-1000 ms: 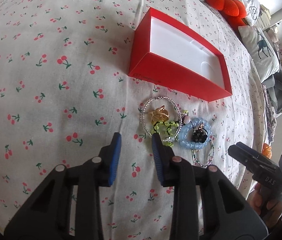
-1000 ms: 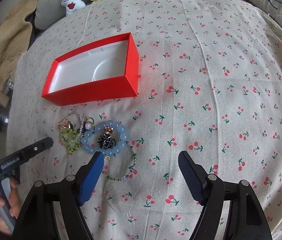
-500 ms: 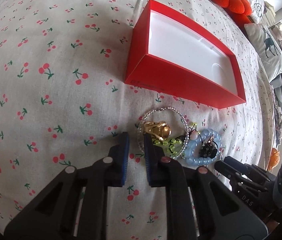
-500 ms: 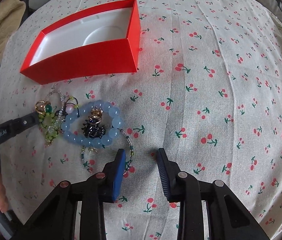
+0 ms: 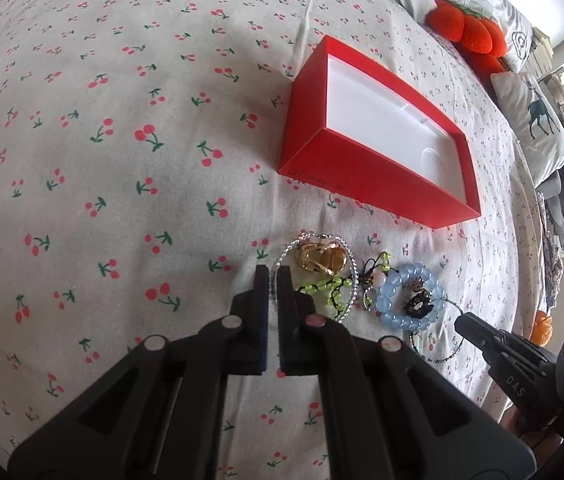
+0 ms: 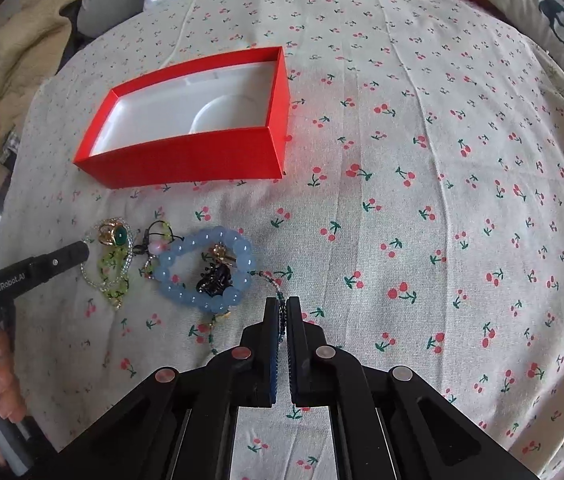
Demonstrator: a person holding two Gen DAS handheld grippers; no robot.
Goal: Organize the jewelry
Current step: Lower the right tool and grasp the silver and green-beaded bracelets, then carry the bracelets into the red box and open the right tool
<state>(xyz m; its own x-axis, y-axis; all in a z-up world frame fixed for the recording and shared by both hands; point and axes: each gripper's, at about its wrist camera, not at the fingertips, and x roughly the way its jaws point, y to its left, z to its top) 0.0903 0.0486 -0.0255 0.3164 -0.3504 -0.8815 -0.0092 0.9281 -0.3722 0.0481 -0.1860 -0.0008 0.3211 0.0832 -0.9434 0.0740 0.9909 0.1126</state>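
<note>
Both jaws are now nearly closed, having narrowed from wide a second ago. Right hand-held gripper [image 6: 281, 304] is pinching the thin dark-bead strand [image 6: 272, 282]; left hand-held gripper [image 5: 273, 276] is closing on the clear-bead bracelet [image 5: 314, 276] rim. Jewelry is lying on the bed [image 6: 402, 200], near the empty red box [image 6: 186, 160]. Pickup is likely starting.

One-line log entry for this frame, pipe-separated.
left gripper: shut on silver bead bracelet | right gripper: shut on thin dark bead bracelet | red box: empty | both bracelets on cloth
</note>
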